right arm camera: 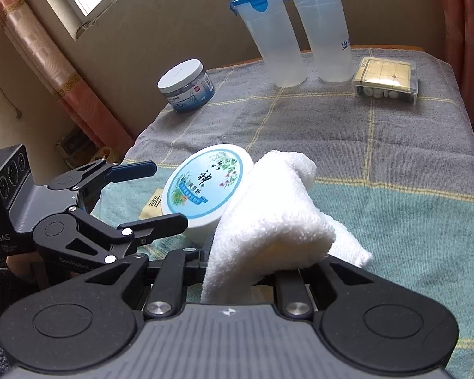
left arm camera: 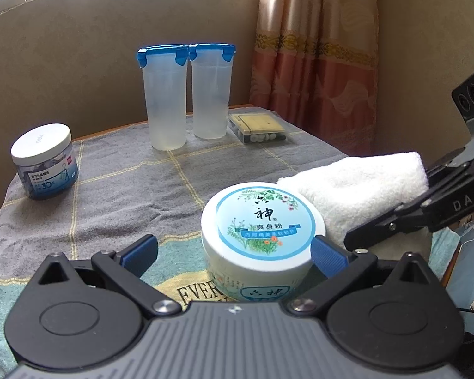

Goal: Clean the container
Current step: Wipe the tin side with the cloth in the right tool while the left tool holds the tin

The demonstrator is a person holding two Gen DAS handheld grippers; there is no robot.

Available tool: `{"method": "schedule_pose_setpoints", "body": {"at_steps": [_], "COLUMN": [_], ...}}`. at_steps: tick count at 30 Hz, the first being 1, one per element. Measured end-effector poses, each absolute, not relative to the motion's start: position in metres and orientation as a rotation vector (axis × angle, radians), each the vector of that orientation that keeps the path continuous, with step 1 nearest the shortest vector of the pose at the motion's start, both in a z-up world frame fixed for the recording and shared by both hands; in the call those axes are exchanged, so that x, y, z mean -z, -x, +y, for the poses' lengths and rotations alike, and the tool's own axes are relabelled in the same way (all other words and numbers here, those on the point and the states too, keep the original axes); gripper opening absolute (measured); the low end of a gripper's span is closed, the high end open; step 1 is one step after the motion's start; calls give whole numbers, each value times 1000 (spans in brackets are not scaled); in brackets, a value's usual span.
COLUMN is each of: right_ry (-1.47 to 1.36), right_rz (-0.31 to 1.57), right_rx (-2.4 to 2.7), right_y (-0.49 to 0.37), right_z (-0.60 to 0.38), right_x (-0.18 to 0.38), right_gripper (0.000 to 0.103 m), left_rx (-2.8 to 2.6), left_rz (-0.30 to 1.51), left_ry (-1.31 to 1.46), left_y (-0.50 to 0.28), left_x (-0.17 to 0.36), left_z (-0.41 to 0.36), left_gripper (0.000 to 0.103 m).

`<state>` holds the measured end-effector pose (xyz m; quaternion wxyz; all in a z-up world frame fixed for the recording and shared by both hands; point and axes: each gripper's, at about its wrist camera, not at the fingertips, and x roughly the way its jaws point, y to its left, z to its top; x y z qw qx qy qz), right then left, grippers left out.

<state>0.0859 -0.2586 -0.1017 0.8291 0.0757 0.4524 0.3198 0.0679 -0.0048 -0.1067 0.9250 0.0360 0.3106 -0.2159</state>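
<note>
Left gripper (left arm camera: 233, 252) jaws wide, straddling the round talcum powder tub (left arm camera: 262, 237) that sits on the towel-covered table (left arm camera: 126, 189) at 6 o'clock in the left wrist view; only the right pad looks close to the lid, contact unclear. Right gripper (right arm camera: 237, 262) jaws narrow, pinching a folded white towel (right arm camera: 268, 214) that presses on the tub's side from 3 o'clock. Risk, my read: the tub isn't clamped, so wipe force could slide or tip it toward 9 o'clock, and the loose table cloth may bunch and drag the tub along.
</note>
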Motion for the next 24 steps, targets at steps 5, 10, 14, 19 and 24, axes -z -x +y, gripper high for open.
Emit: {"method": "schedule_pose_setpoints", "body": {"at_steps": [5, 10, 14, 19, 24], "right_ry": [-167, -154, -140, -156, -179], "right_rz": [973, 980, 983, 984, 978], "right_rx": [-689, -703, -727, -720, -715], "right_y": [-71, -60, -52, -53, -62], "right_z": [-253, -247, -241, -243, -249], "right_x": [106, 105, 103, 104, 104], "right_gripper": [22, 22, 22, 21, 21], "left_rx": [429, 419, 420, 422, 434], "left_rz": [633, 629, 626, 628, 637], "left_ry": [-87, -96, -91, -89, -84], "left_y": [-65, -62, -62, -62, -65], "left_x": [105, 104, 103, 103, 105], "left_z": [-4, -2, 0, 0, 0], "left_gripper": [103, 103, 103, 103, 103]}}
